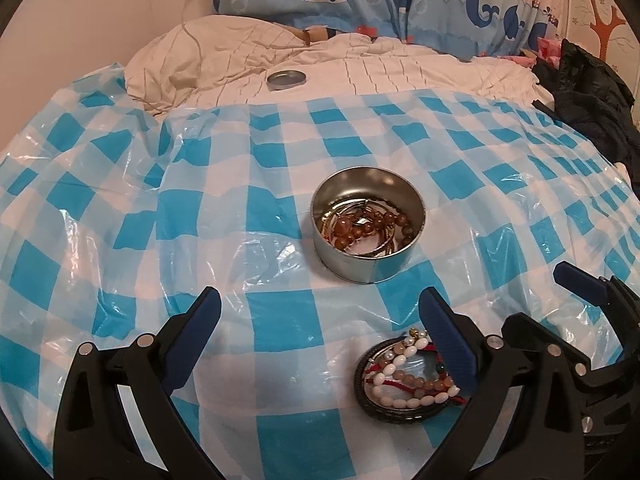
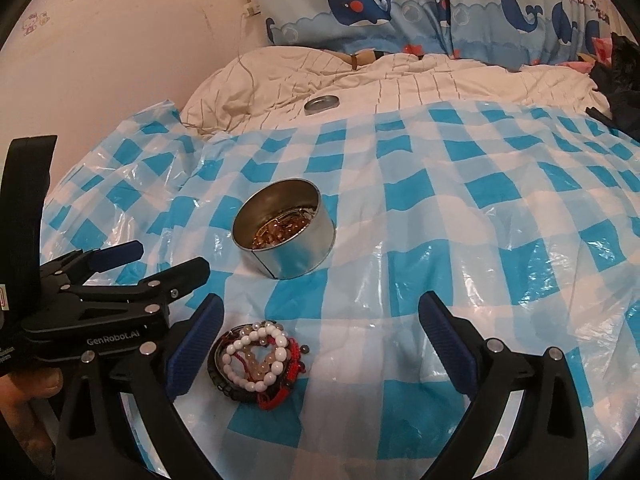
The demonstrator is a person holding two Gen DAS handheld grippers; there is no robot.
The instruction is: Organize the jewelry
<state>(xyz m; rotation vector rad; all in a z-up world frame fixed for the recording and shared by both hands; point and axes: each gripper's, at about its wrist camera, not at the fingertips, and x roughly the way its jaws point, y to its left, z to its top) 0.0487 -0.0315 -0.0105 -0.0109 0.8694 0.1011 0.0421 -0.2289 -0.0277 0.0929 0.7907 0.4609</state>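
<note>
Nearest to both cameras lies a pile of bracelets on the blue-and-white checked plastic sheet: white beads, pinkish and brown beads, red cord and a dark ring, all tangled together. The right gripper hangs over the sheet with its jaws spread wide and nothing between them; the pile lies just inside its left finger, close to the blue pad, though contact cannot be told. In the left wrist view the same pile sits beside the right-hand finger of the left gripper, which partly covers it; this gripper's jaws also stand wide apart and hold nothing. The two grippers are side by side, each showing at the edge of the other's view, and part of a hand grips the left one's handle.

Farther out, in the middle of the sheet and well apart from both grippers, stands a round metal tin, open and upright, with amber beads and thin bangles in its bottom.

Beyond the sheet's far edge, the tin's lid rests on a cream quilt. Behind that hangs a curtain with blue whales.
</note>
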